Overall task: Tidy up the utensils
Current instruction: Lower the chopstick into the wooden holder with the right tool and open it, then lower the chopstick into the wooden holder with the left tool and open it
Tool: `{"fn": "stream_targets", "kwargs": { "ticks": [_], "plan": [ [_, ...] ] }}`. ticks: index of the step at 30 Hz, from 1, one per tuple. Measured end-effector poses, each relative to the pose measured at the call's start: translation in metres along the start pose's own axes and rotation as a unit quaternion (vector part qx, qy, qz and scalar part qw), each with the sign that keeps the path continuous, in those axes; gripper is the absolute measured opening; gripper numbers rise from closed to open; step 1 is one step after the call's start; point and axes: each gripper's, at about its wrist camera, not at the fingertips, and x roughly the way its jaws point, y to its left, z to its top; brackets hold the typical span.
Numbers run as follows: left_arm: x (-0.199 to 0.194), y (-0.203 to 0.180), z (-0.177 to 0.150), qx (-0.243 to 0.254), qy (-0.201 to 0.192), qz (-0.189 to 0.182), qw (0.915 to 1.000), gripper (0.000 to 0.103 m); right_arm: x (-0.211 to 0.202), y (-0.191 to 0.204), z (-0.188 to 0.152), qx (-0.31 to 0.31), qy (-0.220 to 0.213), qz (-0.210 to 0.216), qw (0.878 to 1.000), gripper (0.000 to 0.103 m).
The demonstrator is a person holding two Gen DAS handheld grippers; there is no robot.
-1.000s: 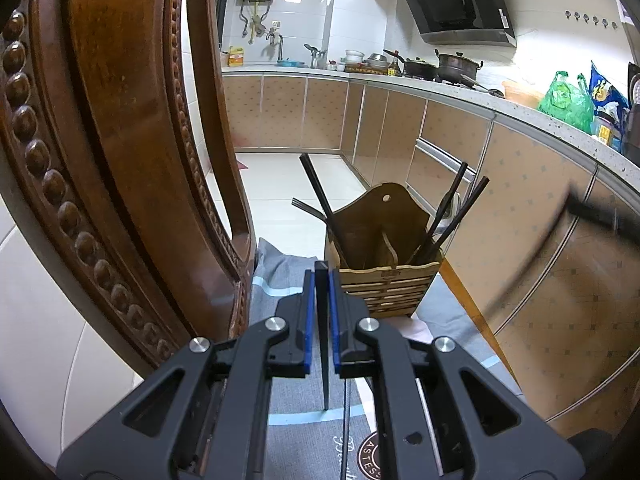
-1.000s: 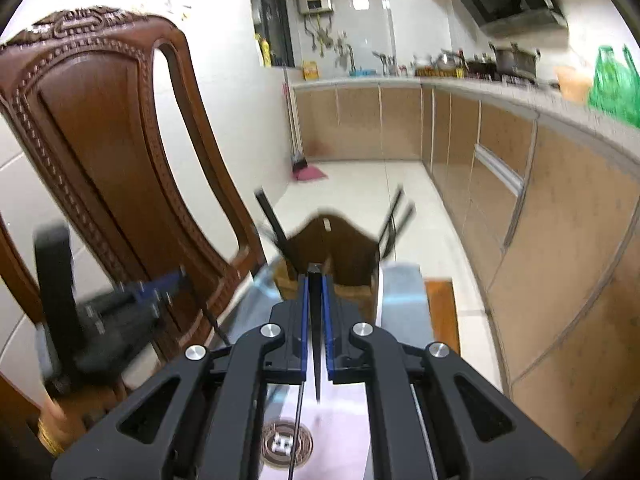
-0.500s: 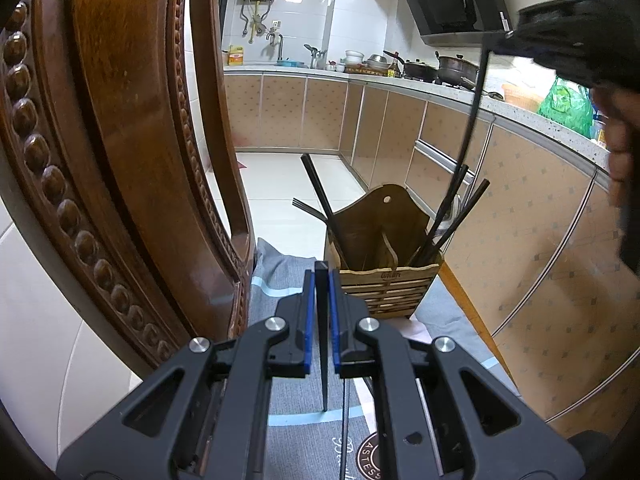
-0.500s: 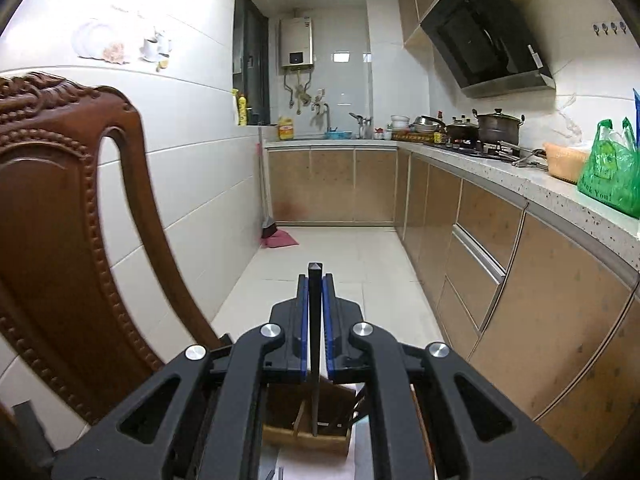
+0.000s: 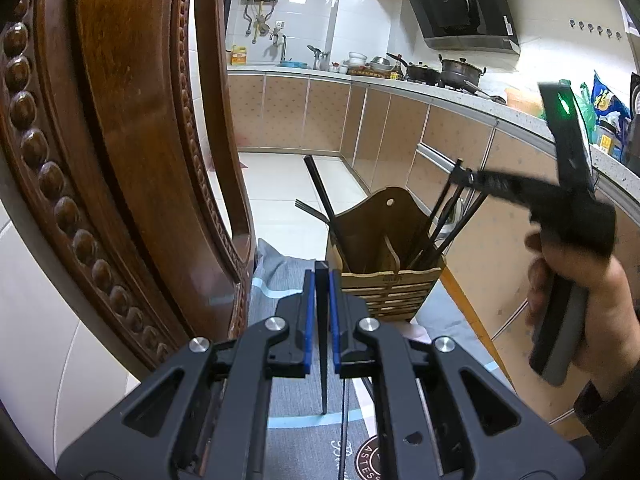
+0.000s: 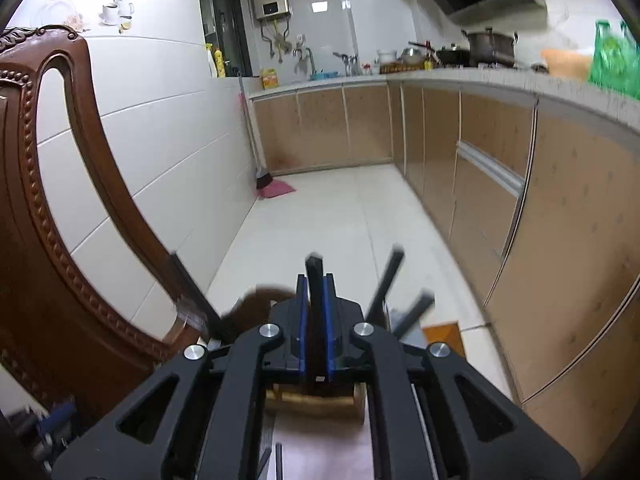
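Observation:
A wooden utensil holder [image 5: 386, 268] stands on a grey cloth [image 5: 280, 276], with several black chopsticks and a black fork [image 5: 310, 209] in it. My left gripper [image 5: 321, 280] is shut on a black chopstick [image 5: 322, 340], just short of the holder. My right gripper [image 6: 316, 284] is shut on another black chopstick [image 6: 314, 276] and hangs over the holder [image 6: 316, 400]. In the left wrist view the right gripper [image 5: 464, 178] is above the holder's right compartment, its chopstick pointing down among the others.
A carved wooden chair back [image 5: 120, 160] rises close on the left. Kitchen cabinets [image 5: 460, 152] and a cluttered counter [image 5: 400, 72] run along the right. White tiled floor [image 6: 340, 220] lies beyond the holder.
My right gripper has come down from high above, lowering its chopstick into the holder's right side. My left gripper has not moved.

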Motion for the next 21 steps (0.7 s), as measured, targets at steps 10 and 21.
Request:
{"fn": "stream_targets", "kwargs": {
  "ticks": [10, 21],
  "plan": [
    [-0.005, -0.004, 0.001, 0.000, -0.007, 0.010, 0.9999, 0.007, -0.105, -0.059, -0.119, 0.042, -0.058, 0.041, 0.997, 0.087],
    [-0.030, -0.033, 0.085, -0.016, -0.060, 0.011, 0.9980, 0.007, -0.080, -0.061, -0.183, 0.007, 0.011, 0.040, 0.999, 0.087]
  ]
}}
